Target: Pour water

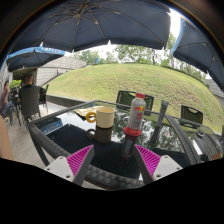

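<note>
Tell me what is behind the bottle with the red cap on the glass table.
Behind the bottle a dark chair stands at the far side of the glass table, then a grassy slope. The bottle covers part of the chair.

A glass patio table (70,135) stands under dark umbrellas (95,22), chairs (30,100) around, grassy slope (130,80) beyond.

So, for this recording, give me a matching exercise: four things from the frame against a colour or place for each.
Things:
1. bottle
2. mug
3. umbrella
4. tongs

Descriptions:
A. overhead, dark canopy
B. open, pink pads on the inner faces
C. red cap, upright just ahead of the fingers
D. pale, with a yellow handle, left of the bottle

Pairs: 1-C, 2-D, 3-A, 4-B
</note>
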